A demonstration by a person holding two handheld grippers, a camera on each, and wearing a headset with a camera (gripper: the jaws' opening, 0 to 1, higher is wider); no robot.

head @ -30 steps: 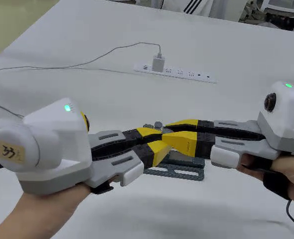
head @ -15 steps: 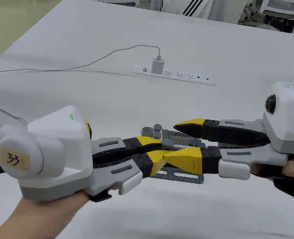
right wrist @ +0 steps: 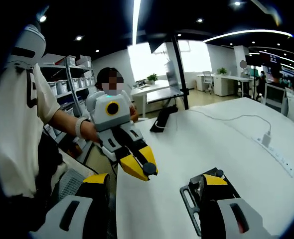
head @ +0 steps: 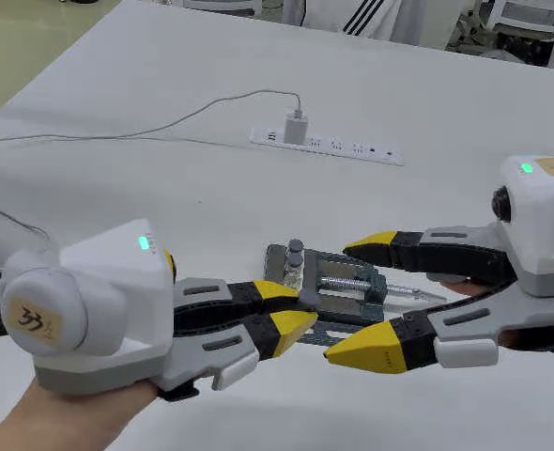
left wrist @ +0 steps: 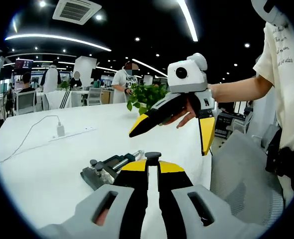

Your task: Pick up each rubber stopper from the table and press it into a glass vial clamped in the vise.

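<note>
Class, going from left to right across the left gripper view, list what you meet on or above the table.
Power strip → vise → right claw, open and held above the table → the person's white shirt.

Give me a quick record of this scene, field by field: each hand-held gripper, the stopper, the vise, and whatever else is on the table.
Left hand-held gripper: shut on a dark rubber stopper, close to the vise
Right hand-held gripper: open wide, holding nothing
Vise: on the white table
Glass vials: upright at one end of the vise
Power strip: farther back, charger plugged in
</note>
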